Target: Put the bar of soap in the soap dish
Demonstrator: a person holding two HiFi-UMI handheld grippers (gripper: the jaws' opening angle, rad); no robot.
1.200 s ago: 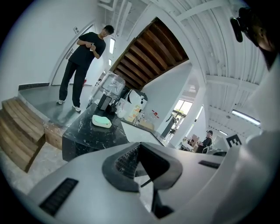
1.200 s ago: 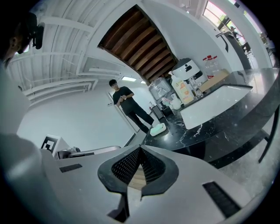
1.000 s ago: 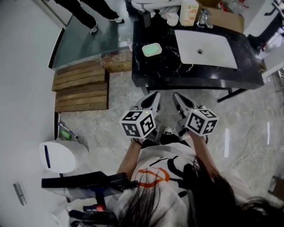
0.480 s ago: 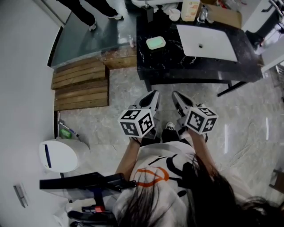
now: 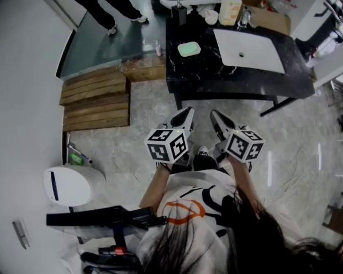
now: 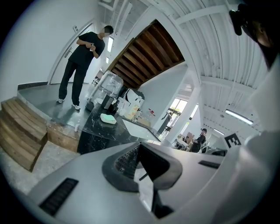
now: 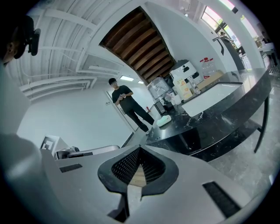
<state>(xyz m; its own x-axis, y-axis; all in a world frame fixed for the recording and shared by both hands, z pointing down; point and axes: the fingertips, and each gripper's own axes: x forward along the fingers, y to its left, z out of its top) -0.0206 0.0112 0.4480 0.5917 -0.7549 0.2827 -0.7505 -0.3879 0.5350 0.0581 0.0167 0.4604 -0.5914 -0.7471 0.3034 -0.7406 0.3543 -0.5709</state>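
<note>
1. Soap dish (image 5: pixel 188 49) sits on the black marbled bench (image 5: pixel 214 75), near its left end, left of the white sink (image 5: pixel 249 51). It is pale with a mint-green middle. I cannot tell whether that green is the bar of soap itself.
2. The left gripper (image 5: pixel 186 112) is held low over the stone floor (image 5: pixel 139 123), in front of the bench and well apart from the dish. Its fingers (image 6: pixel 127 159) are pressed together at the tips with nothing between them.
3. The right gripper (image 5: pixel 215 115) is just beside the left one and also short of the bench. Its fingers (image 7: pixel 127 166) are pressed together too, and it holds nothing.
4. Both gripper views look toward the bench, and the dish shows small and far off in each.
5. Wooden steps (image 5: pixel 96 104) lie left of the bench.
6. A person in dark clothes (image 6: pixel 81 65) stands on the raised floor beyond the steps.
7. A yellowish bottle (image 5: pixel 229 12) stands at the back of the bench.
</note>
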